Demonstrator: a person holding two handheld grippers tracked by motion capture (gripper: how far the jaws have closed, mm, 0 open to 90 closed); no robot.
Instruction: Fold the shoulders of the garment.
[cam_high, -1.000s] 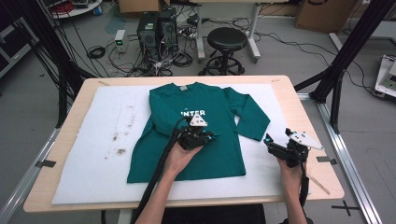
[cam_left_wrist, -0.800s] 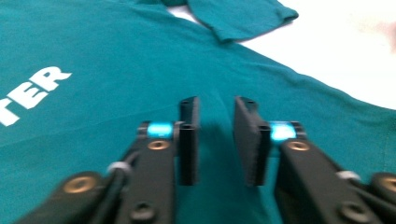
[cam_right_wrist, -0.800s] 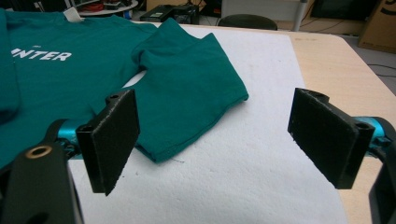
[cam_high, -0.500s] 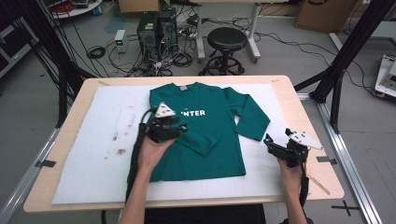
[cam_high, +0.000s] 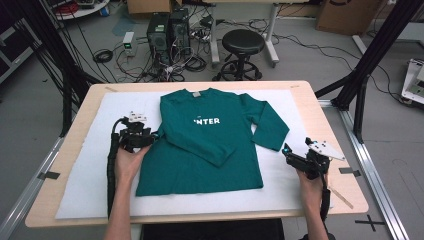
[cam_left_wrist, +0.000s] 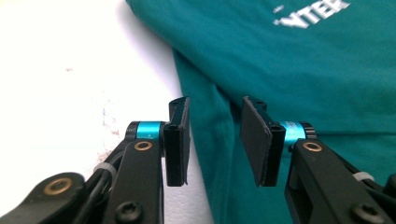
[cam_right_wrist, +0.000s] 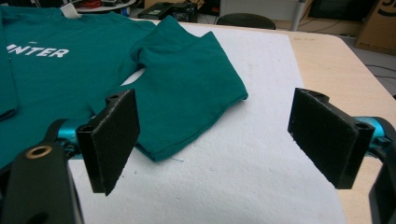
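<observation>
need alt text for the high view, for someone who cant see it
A green long-sleeved shirt lies flat on a white mat on a wooden table, one sleeve folded across its front. The left gripper, held in a person's hand, sits at the shirt's left edge, and the right gripper rests open on the mat to the right of the shirt.

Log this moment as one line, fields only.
left gripper: open, at shirt's left edge | right gripper: open, holding nothing, over white mat | green shirt: flat, left sleeve folded across front, right sleeve out
</observation>
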